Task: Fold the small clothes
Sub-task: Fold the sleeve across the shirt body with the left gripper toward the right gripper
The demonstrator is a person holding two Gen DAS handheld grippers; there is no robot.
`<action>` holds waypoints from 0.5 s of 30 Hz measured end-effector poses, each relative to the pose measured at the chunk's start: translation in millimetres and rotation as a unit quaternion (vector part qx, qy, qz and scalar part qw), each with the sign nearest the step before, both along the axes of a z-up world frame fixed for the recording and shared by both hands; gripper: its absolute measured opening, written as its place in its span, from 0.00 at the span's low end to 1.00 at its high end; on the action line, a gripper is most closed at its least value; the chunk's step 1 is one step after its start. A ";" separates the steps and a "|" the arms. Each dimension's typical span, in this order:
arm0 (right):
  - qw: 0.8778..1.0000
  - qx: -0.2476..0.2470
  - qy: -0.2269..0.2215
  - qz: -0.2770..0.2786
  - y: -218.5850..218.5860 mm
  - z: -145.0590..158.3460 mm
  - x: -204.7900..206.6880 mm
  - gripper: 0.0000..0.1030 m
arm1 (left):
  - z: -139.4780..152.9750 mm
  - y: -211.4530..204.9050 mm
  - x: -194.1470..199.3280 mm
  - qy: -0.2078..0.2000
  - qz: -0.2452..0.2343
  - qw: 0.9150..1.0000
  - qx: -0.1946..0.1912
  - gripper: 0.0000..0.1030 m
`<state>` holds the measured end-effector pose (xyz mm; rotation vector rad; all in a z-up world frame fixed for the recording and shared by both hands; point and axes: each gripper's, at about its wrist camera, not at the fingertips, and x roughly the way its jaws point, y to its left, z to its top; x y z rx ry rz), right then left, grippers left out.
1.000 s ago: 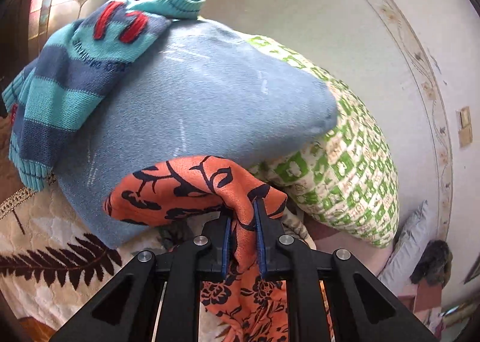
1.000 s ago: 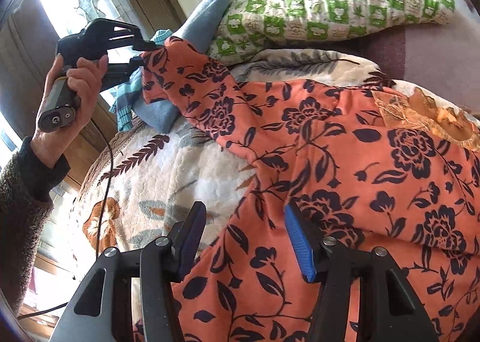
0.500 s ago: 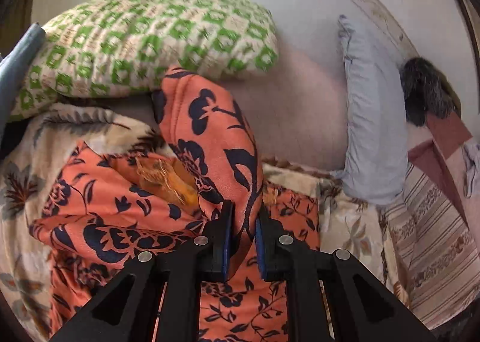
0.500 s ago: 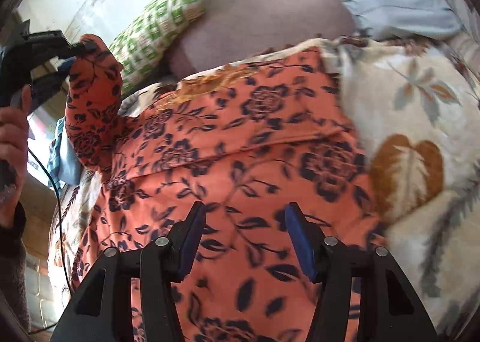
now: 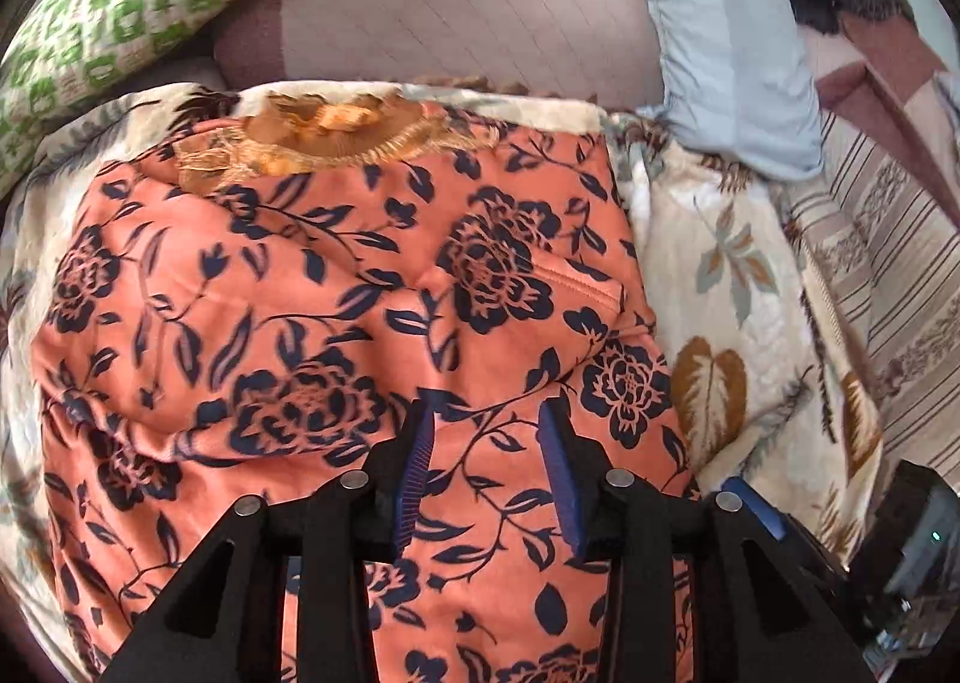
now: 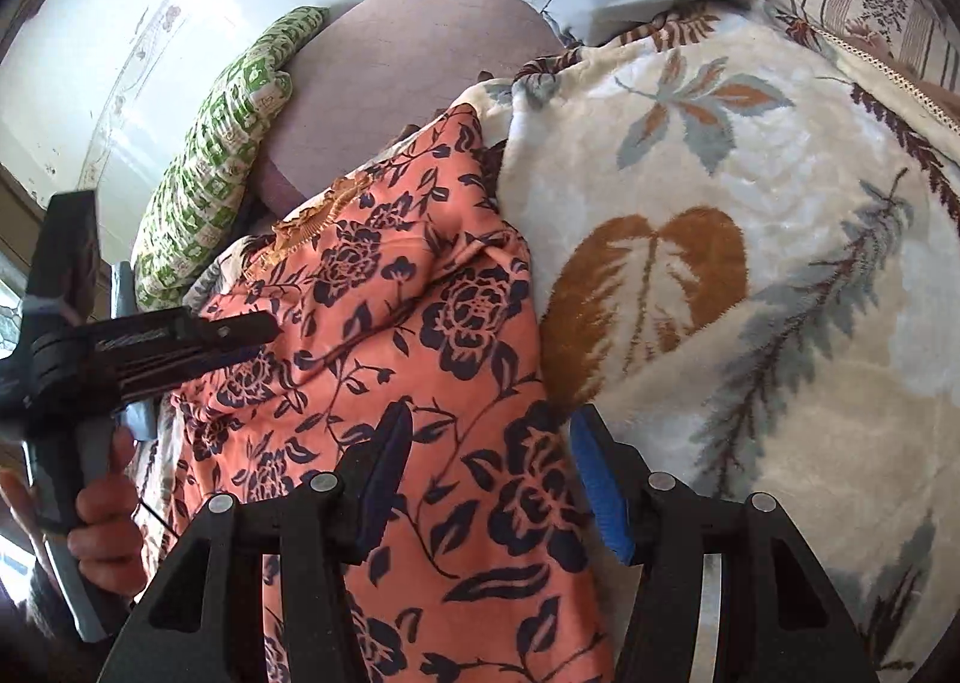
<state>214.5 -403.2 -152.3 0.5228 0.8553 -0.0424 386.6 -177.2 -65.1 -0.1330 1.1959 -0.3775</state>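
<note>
Now my left tool (image 5: 485,464) has just been opening, its pads apart above the orange floral garment (image 5: 312,287) on the leaf-patterned blanket (image 5: 726,287); my right tool (image 6: 491,479) hovers spread over its right edge.

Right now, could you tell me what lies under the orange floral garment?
The orange floral garment lies on a cream leaf-print blanket, which shows around its edges. Anything directly beneath the garment is covered.

Leaf-print blanket (image 6: 750,275) lies bare right of garment (image 5: 336,323); pillows (image 5: 726,35) border beyond.
</note>
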 end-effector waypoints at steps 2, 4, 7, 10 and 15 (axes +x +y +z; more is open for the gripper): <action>1.000 0.015 -0.006 0.006 7.4 2.4 14.9 0.56 | 11.7 50.2 -6.1 -0.021 0.042 0.999 -0.022 0.56; 0.999 0.038 -0.010 0.013 13.7 2.4 33.7 0.61 | 8.8 101.4 -8.0 -0.028 0.092 0.995 -0.023 0.59; 0.997 0.077 -0.002 -0.001 18.6 -3.3 65.1 0.62 | -22.4 171.9 1.8 0.026 0.165 0.985 -0.047 0.57; 0.994 0.107 0.006 -0.009 26.0 -8.1 98.8 0.62 | -57.3 214.4 9.0 0.077 0.220 0.969 -0.087 0.57; 0.994 0.096 0.040 0.020 48.2 -4.6 151.4 0.62 | -85.2 239.4 21.2 0.102 0.240 0.957 -0.128 0.57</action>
